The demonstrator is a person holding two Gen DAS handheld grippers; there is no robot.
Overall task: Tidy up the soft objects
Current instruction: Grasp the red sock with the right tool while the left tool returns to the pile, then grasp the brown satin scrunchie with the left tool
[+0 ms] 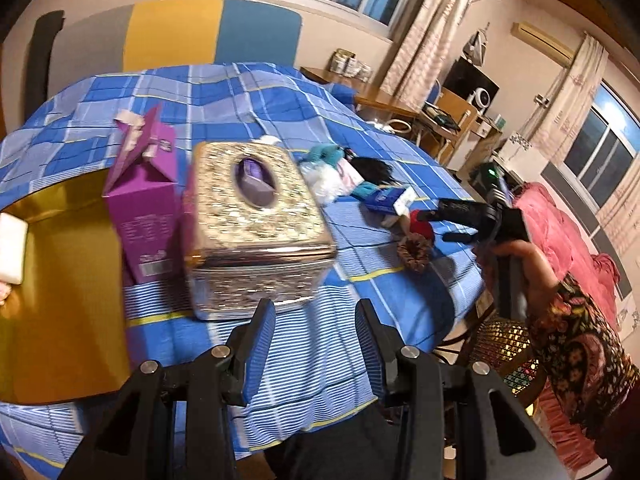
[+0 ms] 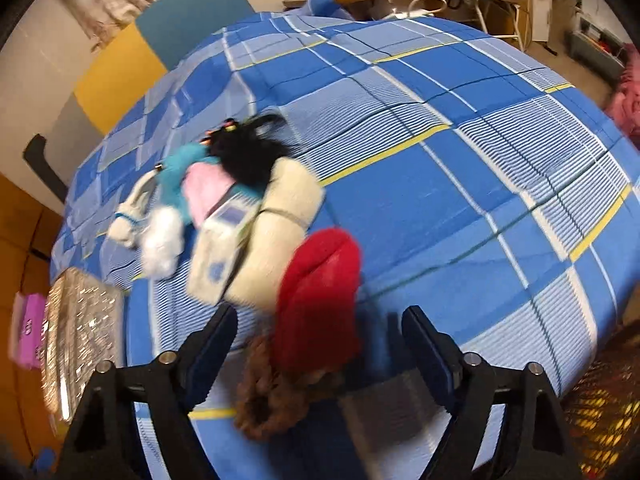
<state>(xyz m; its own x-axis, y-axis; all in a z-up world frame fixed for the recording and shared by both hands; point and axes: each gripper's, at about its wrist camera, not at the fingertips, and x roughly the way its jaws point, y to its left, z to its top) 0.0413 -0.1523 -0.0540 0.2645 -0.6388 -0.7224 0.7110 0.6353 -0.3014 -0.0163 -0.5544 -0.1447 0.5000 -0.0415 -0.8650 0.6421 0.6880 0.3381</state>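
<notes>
A heap of soft things lies on the blue checked bedspread (image 2: 460, 128): a red plush piece (image 2: 320, 292), a brown scrunchie (image 2: 264, 400), a cream plush roll (image 2: 288, 216), a tissue packet (image 2: 220, 248), pink, teal and white fluff, and black hair (image 2: 248, 152). My right gripper (image 2: 320, 320) is open and straddles the red piece without touching it. In the left wrist view the right gripper (image 1: 436, 226) hovers at the red piece (image 1: 418, 222) and the scrunchie (image 1: 414, 254). My left gripper (image 1: 316, 316) is open and empty, just in front of the silver tissue box (image 1: 256, 224).
A purple carton (image 1: 144, 208) stands left of the silver box, with a gold tray (image 1: 60, 300) further left. A hand in a floral sleeve (image 1: 576, 340) holds the right gripper. A glowing mesh basket (image 1: 508, 344) sits past the bed's right edge. A desk and chairs stand behind.
</notes>
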